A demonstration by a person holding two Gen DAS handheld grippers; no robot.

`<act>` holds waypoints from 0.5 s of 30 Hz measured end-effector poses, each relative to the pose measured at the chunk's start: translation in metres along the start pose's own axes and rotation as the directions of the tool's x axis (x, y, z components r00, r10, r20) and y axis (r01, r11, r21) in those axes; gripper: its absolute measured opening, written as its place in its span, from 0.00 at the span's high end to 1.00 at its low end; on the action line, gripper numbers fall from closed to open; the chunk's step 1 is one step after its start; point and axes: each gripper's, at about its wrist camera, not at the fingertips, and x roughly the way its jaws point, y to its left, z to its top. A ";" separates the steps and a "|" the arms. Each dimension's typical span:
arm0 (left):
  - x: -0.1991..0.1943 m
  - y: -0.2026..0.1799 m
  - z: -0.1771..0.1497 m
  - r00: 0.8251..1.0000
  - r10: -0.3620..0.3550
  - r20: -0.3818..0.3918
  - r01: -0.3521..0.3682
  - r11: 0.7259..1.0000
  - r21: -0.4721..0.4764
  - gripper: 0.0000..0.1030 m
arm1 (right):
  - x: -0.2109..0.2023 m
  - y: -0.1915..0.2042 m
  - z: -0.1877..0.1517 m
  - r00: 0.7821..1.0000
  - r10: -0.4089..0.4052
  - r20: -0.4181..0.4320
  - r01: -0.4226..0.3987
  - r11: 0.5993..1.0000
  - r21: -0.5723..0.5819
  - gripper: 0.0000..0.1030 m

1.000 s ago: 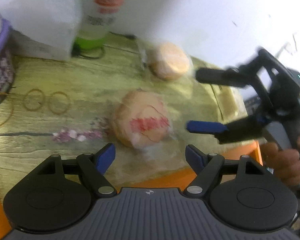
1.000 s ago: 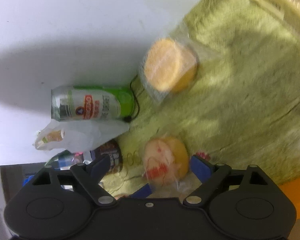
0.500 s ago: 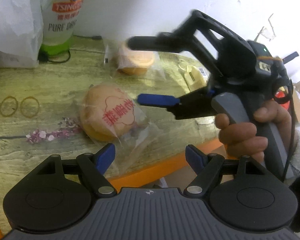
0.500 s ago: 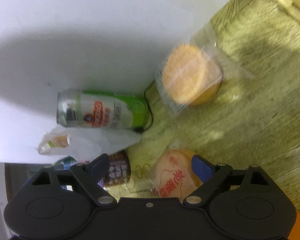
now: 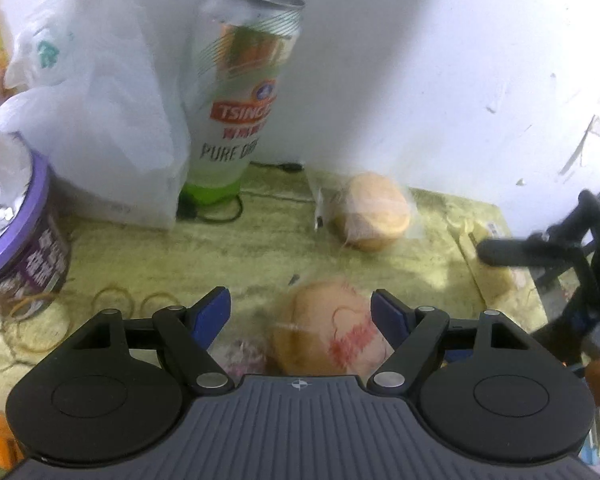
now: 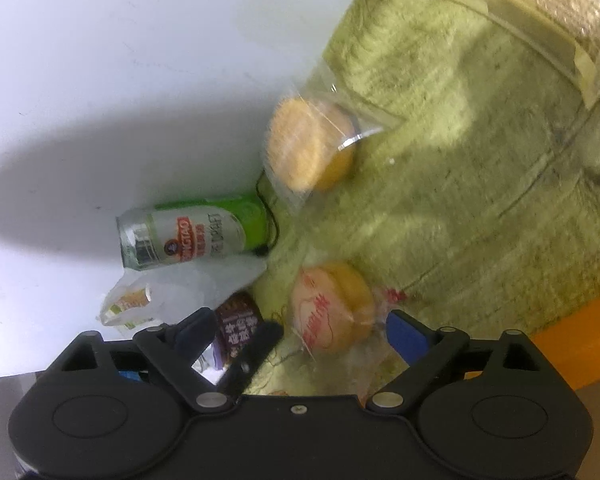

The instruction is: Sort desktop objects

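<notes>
Both my grippers released. Left gripper: stamped bun lies between its fingers, pads not pressing. Right gripper: jaws opening, same bun between them, untouched. Rubber bands left of my left finger. Beyond the fingertips: second bun; farthest, can and bag.

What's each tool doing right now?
Left tool: open, holding nothing; stamped bun sits between its fingers.
Right tool: opening, holding nothing.
</notes>
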 end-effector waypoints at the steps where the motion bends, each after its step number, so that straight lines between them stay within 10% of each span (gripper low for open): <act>1: 0.003 -0.001 0.001 1.000 -0.002 0.002 0.002 1.000 0.001 0.24 | 0.001 0.000 -0.001 1.000 -0.005 -0.007 0.005 1.000 0.000 0.10; 15: 0.012 -0.002 -0.006 0.996 -0.023 -0.084 0.023 1.000 0.006 0.23 | 0.032 0.006 0.001 0.994 -0.054 -0.092 0.052 0.998 -0.020 0.06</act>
